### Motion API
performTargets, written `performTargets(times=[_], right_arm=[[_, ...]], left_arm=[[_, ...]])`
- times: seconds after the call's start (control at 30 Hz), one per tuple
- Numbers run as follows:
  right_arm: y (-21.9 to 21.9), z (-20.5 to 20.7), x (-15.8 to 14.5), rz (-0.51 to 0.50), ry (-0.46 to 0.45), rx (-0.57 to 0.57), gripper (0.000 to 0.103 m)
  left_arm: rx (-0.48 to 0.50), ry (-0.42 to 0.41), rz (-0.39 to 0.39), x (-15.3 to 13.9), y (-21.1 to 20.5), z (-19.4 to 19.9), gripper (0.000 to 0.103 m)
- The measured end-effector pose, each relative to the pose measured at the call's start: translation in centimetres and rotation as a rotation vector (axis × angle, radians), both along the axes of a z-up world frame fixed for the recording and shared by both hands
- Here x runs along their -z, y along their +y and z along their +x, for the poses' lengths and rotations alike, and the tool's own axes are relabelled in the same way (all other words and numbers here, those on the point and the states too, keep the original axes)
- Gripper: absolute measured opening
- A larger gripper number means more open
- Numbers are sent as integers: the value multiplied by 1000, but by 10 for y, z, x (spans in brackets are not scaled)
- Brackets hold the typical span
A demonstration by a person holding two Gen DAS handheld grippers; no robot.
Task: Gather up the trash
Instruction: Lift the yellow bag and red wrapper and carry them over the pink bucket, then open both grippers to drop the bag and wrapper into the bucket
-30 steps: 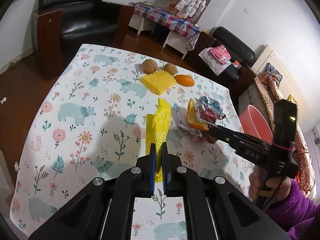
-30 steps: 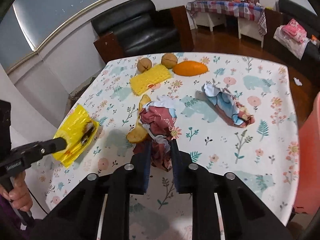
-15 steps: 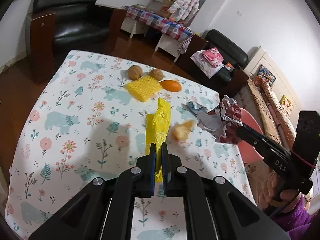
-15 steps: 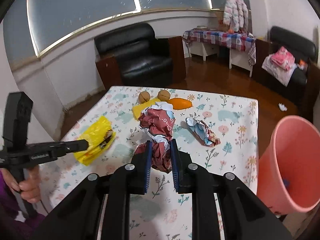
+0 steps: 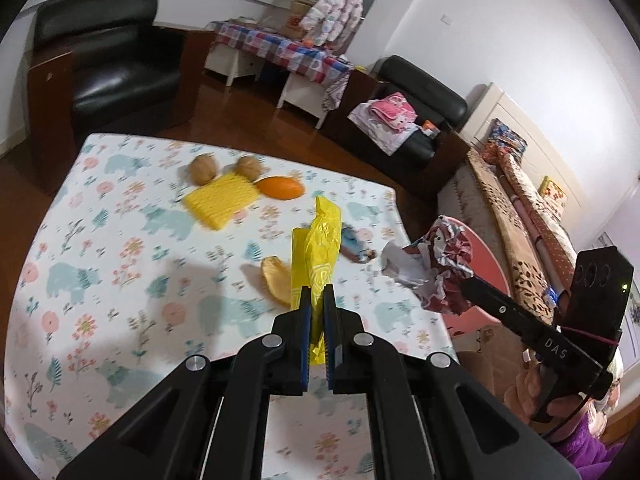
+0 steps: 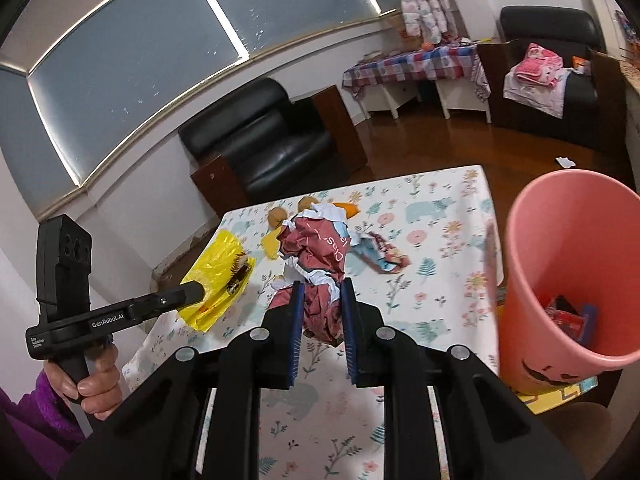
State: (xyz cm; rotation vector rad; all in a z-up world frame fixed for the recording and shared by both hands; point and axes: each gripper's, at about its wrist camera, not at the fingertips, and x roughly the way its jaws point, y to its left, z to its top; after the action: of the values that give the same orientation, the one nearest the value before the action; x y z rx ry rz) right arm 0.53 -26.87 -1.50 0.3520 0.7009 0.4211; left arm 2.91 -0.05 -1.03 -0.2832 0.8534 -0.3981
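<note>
Table [image 5: 120, 264] under a cloth printed with bears and flowers fills most of both views, and beside its right-hand edge in the right wrist view stands a pink bin [image 6: 568, 264], its mouth tipped toward the camera, with a few pieces of red and dark packaging lying at its bottom. The right gripper [image 6: 320, 296] hangs above the table next to the bin, its jaws clamped on a crumpled red-and-white wrapper [image 6: 316, 248] that bulges out above the pads. The left gripper [image 5: 316, 300] is raised over the near part of the table, its jaws closed tight on a yellow plastic bag [image 5: 320, 248] that stands up from between them. On the cloth lie a yellow ridged pad [image 5: 222, 202], a crushed blue-and-red wrapper [image 6: 380, 254], an orange piece of peel [image 5: 280, 187] near the far edge, a curled yellowish peel [image 5: 274, 280] close to the left gripper's bag, and two walnuts [image 5: 224, 168] just behind the pad. A hand [image 6: 96, 384] in a purple sleeve grips the left gripper's handle.
</note>
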Motion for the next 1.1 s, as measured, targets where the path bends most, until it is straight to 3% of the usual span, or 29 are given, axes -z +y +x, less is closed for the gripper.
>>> performTargets(times=[0.27,0.67,0.8,1.1], right_arm=[[-38,-8,-6,-25,-39,123,19],[-135,-18,1,-100,-27,458,19],[-152,-18,11,-122,2,513,19],[-166,-16,32,-173,60,561,19]], left_arm=[[87,-47,-8,-23,-47,14,5],[273,-81,-2,-40,-160,45,5],[323,-69,4,-33,-200,53,5],[358,45,41,11,-257,79,5]])
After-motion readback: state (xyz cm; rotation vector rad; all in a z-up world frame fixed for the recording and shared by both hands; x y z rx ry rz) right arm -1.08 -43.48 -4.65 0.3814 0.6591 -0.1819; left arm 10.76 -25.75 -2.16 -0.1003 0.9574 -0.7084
